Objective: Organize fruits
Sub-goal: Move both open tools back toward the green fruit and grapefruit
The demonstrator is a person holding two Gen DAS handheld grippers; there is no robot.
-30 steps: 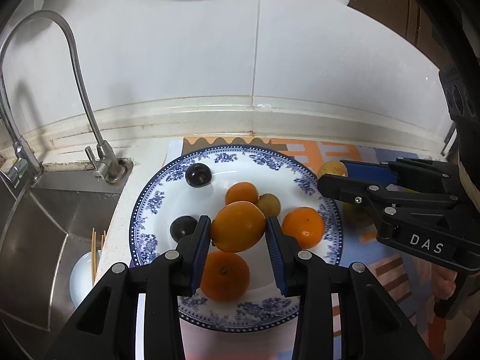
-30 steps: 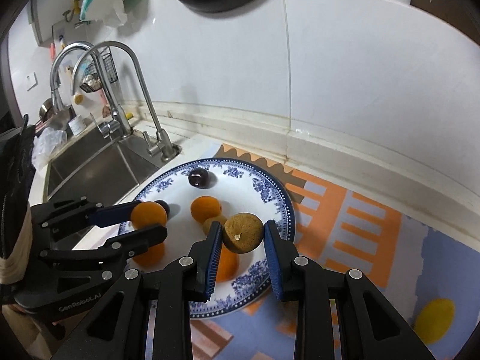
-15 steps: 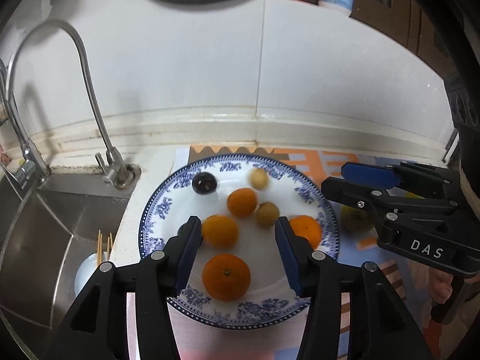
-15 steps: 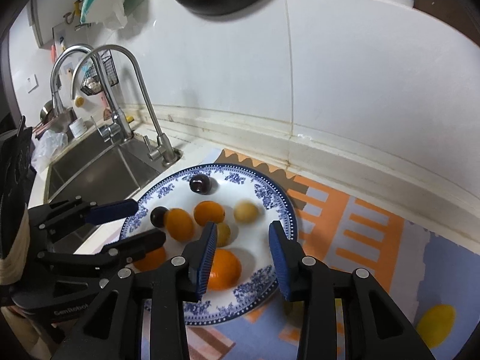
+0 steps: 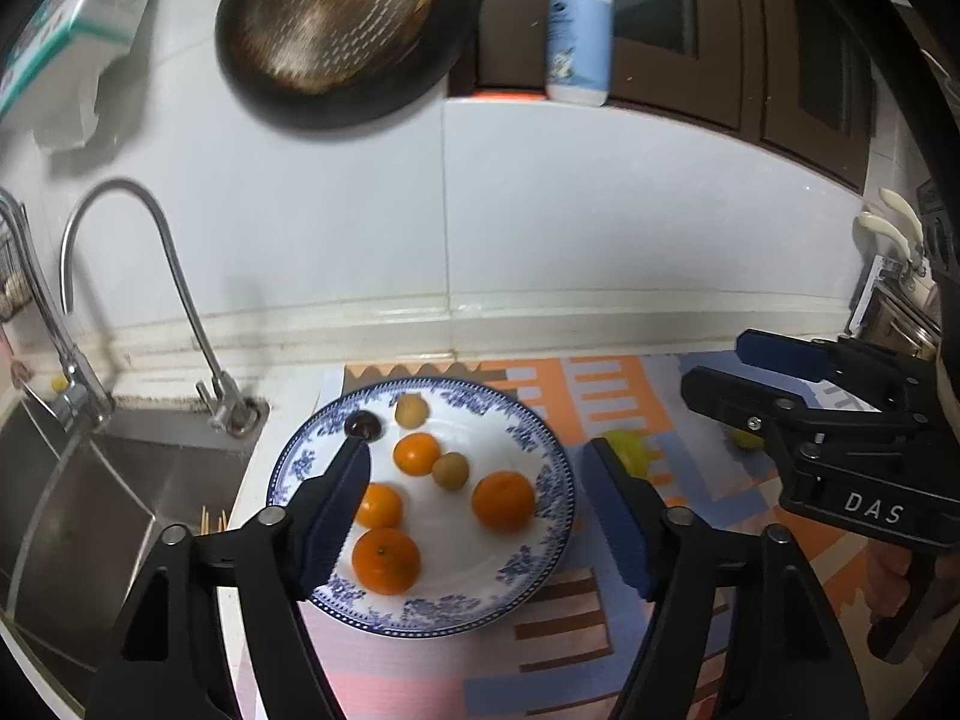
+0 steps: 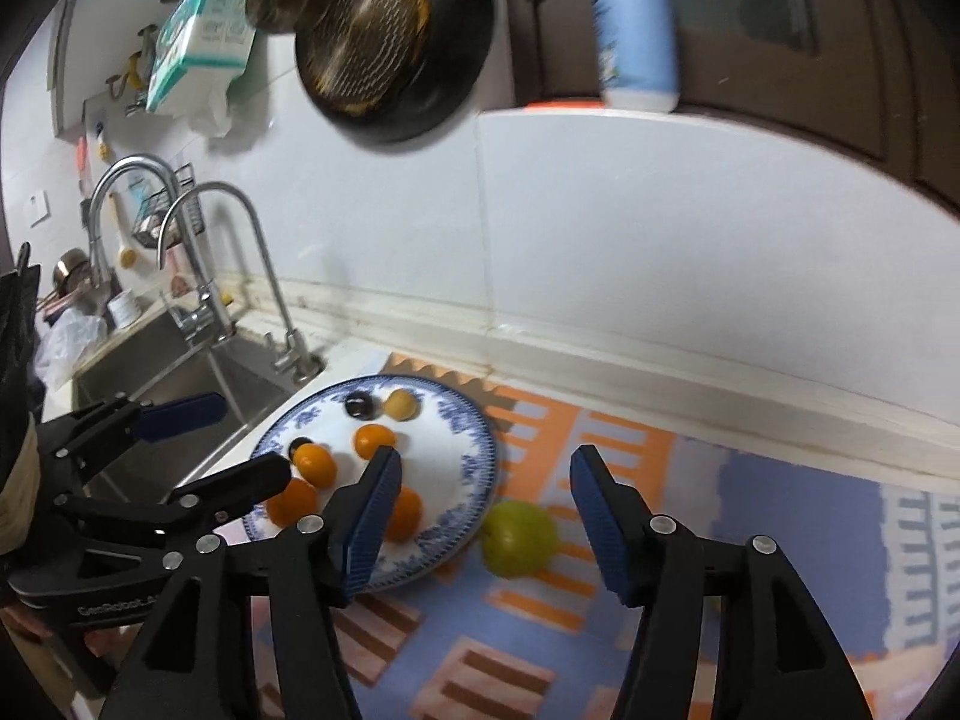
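A blue-and-white plate [image 5: 540,468] [image 6: 474,456] on the patterned mat holds several oranges [image 5: 503,500] [image 6: 314,463], two small brownish fruits [image 5: 450,470] and a dark plum [image 5: 363,423] [image 6: 358,405]. A green fruit [image 6: 519,537] lies on the mat just right of the plate; it shows partly behind my left finger [image 5: 627,455]. My left gripper [image 5: 477,510] is open and empty above the plate. My right gripper [image 6: 483,510] is open and empty, raised over the plate's right edge and the green fruit. It also shows in the left wrist view [image 5: 738,366].
A steel sink [image 5: 78,498] with a curved tap [image 5: 180,282] lies left of the plate. A white tiled wall [image 5: 540,210] stands behind. A pan [image 5: 336,30] hangs above and a lotion bottle [image 5: 579,30] stands on a ledge. Another yellow fruit [image 5: 744,438] lies at the right.
Both grippers let go of their fruit onto the plate, opened wide and pulled up and back. The orange and the brownish fruit now rest on the plate.
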